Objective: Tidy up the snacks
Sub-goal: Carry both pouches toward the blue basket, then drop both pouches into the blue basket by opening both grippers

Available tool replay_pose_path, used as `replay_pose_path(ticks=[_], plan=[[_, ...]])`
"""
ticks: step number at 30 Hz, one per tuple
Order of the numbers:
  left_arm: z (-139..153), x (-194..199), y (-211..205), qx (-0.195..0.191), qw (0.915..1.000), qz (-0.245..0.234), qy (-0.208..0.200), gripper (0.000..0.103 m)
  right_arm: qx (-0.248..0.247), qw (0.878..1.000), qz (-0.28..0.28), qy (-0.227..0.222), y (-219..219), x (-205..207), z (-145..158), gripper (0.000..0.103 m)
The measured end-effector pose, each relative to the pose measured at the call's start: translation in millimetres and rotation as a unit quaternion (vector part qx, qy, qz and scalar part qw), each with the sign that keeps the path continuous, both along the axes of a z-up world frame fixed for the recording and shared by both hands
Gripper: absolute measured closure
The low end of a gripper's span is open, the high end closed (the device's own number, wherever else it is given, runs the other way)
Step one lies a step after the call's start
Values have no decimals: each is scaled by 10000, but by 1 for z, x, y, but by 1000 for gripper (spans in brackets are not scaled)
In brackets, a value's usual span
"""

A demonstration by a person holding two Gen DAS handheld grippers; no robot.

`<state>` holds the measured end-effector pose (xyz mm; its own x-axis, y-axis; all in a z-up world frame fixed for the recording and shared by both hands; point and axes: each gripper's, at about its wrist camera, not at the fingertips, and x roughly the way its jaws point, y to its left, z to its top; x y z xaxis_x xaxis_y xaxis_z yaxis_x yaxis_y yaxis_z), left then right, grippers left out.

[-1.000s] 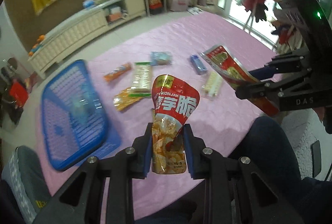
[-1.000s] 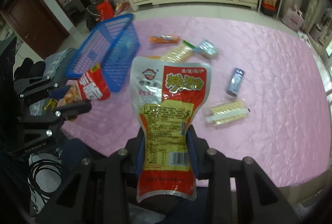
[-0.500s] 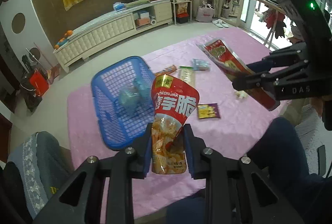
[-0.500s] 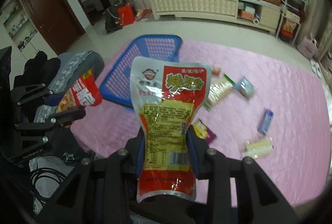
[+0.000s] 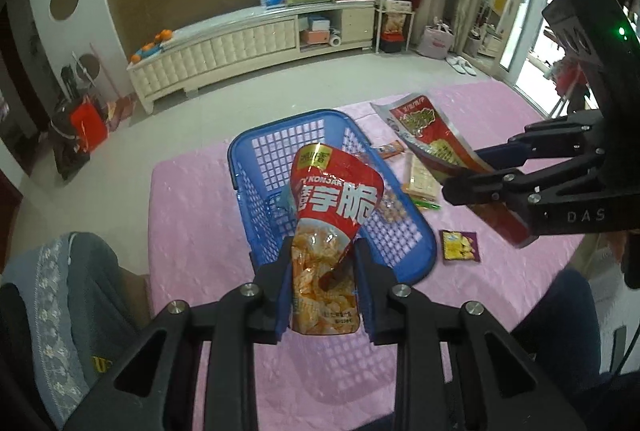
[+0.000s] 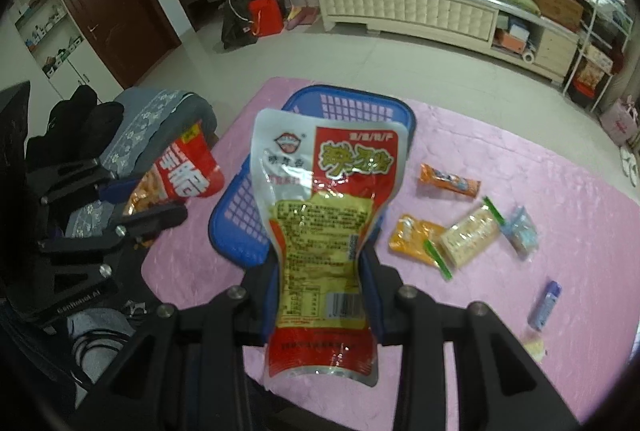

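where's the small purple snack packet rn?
In the left wrist view, the purple snack packet lies flat on the pink tablecloth, just right of the blue basket near corner, below the right gripper.

left tool (image 5: 322,273): clamped, angled down | right tool (image 6: 320,283): clamped, angled down

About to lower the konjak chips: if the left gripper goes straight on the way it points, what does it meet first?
Most likely the blue basket: the left gripper, shut on the konjak chip bag, points down into it. Depth is unclear.
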<state>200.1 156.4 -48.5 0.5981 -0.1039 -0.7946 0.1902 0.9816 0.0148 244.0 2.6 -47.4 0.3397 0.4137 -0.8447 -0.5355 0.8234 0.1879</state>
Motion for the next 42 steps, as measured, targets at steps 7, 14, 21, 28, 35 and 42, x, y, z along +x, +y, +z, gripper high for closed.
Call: replay_pose_path(ticks=[7,14,21,28,35,42], plan=[[-26,29,10,-129,9998,141,94,77,21,9996,-119,267,31,37,-28,62],[-41,61,23,-186,9993,19,331,76,-638,9973,356,-82,60,72,-35,62],[-57,84,28,-126,9987,85,481,75,-1033,9888,1074,-99,71,104,-57,62],[-71,99,26,-193,9983,10,552,71,-1325,9786,1565,-181,79,123,-74,55],[-73,97,23,-185,9984,-2,540,36,-1299,9827,1221,-509,61,128,-71,18],[-60,80,18,-118,9985,150,519,36,-925,9922,758,-345,24,115,-49,17]])
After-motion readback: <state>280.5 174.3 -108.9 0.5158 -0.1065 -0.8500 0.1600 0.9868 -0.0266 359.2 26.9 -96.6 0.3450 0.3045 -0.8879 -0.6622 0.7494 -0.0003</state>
